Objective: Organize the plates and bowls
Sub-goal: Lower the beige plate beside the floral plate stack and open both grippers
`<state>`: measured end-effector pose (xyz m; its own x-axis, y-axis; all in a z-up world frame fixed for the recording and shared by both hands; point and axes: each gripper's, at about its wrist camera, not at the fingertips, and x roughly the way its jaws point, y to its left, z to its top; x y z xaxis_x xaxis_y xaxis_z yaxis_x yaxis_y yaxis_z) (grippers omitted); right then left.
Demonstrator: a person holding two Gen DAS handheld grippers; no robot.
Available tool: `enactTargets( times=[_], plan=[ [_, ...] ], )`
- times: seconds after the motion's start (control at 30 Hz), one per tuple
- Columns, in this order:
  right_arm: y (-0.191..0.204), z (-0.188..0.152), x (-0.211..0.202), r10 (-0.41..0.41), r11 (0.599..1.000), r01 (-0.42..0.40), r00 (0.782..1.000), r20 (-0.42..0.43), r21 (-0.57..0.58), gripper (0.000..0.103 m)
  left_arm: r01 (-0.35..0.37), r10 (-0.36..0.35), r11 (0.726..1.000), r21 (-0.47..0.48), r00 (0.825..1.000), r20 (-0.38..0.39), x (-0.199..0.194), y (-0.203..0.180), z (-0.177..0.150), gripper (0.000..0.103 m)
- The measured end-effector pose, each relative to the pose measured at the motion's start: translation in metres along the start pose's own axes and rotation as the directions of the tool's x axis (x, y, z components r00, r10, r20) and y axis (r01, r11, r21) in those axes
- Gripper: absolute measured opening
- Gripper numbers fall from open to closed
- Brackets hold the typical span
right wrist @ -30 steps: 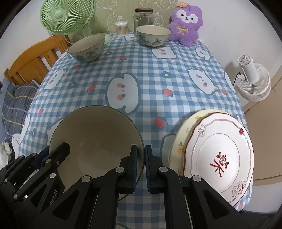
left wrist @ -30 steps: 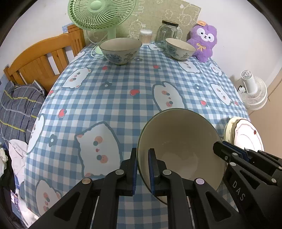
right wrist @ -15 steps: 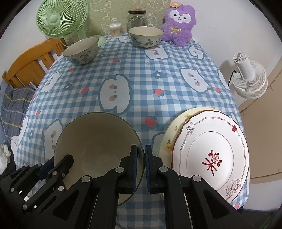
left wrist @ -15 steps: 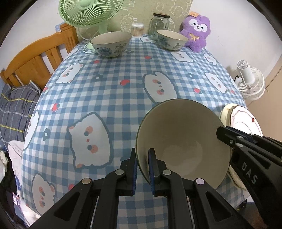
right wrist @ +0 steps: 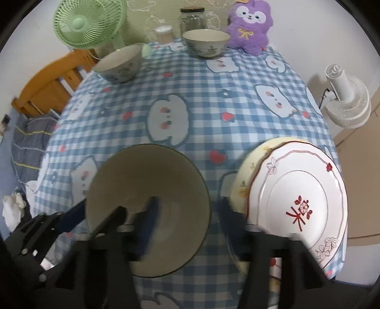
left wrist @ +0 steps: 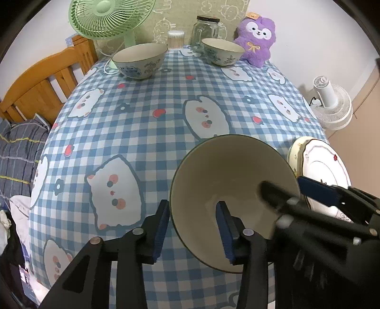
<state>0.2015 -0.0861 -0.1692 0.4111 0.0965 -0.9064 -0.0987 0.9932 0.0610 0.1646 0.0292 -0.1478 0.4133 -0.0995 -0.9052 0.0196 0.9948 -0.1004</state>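
A bowl sits at the table's near edge, two stacked plates just right of it (near-right corner). Along the far edge — a fan at the left corner, two bowls, a jar, a plush.

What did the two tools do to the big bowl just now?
Both tools opened. The left tool and the right tool, pinched shut on the big bowl's rim a second ago, now have their fingers spread, one inside the bowl and one outside. The bowl sits on the table. The plates and far bowls stayed put.
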Motion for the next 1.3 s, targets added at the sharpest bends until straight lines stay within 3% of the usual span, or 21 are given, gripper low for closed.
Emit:
enactTargets(
  times=[0.2,0.37,0.43,0.57,1.3],
  plan=[
    [0.006,0.006,-0.014,-0.015,1.000,0.015,0.999,0.030,-0.006,0.072,0.018,-0.018,1.000,-0.005,1.000,0.012,-0.010,0.000,0.007,0.059],
    [0.007,0.016,-0.030,-0.024,1.000,0.025,0.997,0.072,-0.007,0.073,0.020,-0.020,1.000,-0.003,0.999,0.042,-0.023,-0.003,0.017,0.063],
    [0.008,0.020,-0.038,-0.017,1.000,0.018,0.996,0.088,-0.005,0.079,0.027,-0.027,1.000,-0.002,0.998,0.052,-0.029,-0.004,0.022,0.068],
    [0.013,0.027,-0.053,-0.008,1.000,0.009,0.993,0.118,-0.009,0.081,0.026,-0.027,1.000,0.012,0.996,0.085,-0.045,-0.005,0.028,0.074],
    [0.041,0.058,-0.155,-0.033,0.999,0.026,0.958,0.283,0.026,0.082,0.031,-0.043,0.998,0.056,0.972,0.231,-0.146,0.006,0.069,0.076]
  ],
)
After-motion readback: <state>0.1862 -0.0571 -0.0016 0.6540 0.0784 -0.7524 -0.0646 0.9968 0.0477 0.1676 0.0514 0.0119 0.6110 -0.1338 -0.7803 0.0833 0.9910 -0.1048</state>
